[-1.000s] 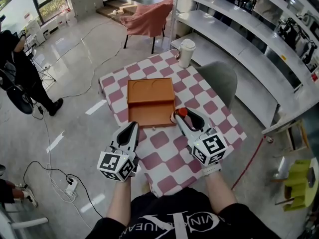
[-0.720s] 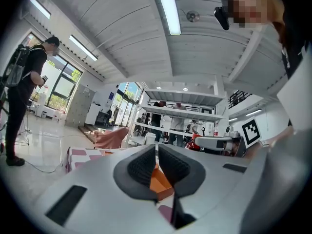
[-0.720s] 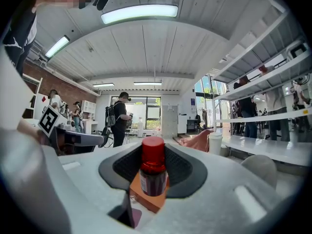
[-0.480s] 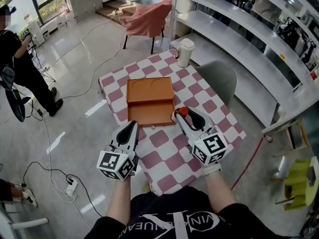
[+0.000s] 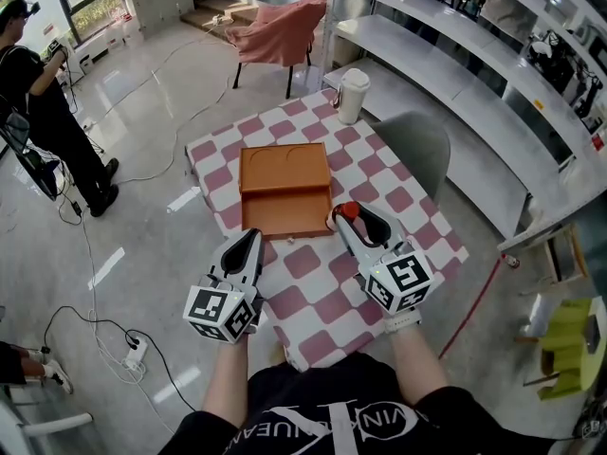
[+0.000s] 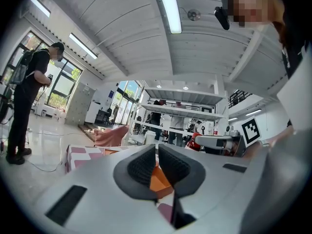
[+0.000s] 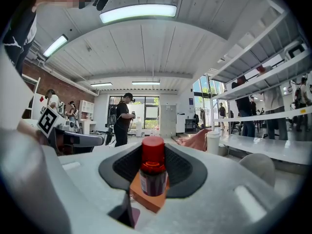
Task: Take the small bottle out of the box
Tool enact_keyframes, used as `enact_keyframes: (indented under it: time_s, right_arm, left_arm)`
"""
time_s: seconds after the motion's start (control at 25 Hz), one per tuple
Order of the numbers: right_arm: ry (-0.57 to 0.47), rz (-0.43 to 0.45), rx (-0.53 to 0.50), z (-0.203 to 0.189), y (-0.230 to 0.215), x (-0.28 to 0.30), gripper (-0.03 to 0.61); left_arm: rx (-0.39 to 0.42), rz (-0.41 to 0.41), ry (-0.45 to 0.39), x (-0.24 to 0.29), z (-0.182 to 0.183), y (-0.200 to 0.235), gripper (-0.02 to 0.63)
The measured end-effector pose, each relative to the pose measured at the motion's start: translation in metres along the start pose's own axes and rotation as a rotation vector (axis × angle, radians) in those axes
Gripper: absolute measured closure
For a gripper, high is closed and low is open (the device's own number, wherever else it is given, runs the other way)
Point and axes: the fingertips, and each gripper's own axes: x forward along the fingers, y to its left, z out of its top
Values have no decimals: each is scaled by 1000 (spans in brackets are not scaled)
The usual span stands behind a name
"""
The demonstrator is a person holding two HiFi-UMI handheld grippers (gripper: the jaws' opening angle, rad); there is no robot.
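From the head view, the small bottle (image 5: 348, 212) with the red cap sits just right of the middle of the picture. The right gripper (image 5: 343, 219) is squeezing it by its sides. The bottle is at the lower right corner of the orange box (image 5: 285, 218), which lies open on the checked table (image 5: 398, 197). The left gripper (image 5: 252, 239) hangs at the lower left of the box and does not touch it. In the left gripper view, the two dark pads (image 6: 144, 165) are pressed almost together in the middle, with nothing between them. In the right gripper view, the bottle stands straight up in the middle, pinched below its cap. A corner of the box (image 7: 146, 200) shows right under it, and I cannot tell if they touch. I think the lift is almost done. To do it well, hold the bottle firmly and straight. Lift it a bit so it does not bump the box edge. Then move it to a bare square on the right and set it down softly before letting go.
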Motion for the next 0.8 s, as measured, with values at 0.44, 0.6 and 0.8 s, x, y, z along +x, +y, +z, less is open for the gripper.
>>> enact_keyframes:
  time_s: [0.44,0.6,0.8]
  right_arm:
    - [10,2,11,-7,-3,5,439]
    - [16,7,17,-10,-5,7,439]
    - [24,12,25,-13,-6,11,439]
  left_arm:
    - [-6,2,15,5,-7,5,589]
    - [-8,3,24,7,-10,7,589]
    - [-6,3,34,10,-11,10,589]
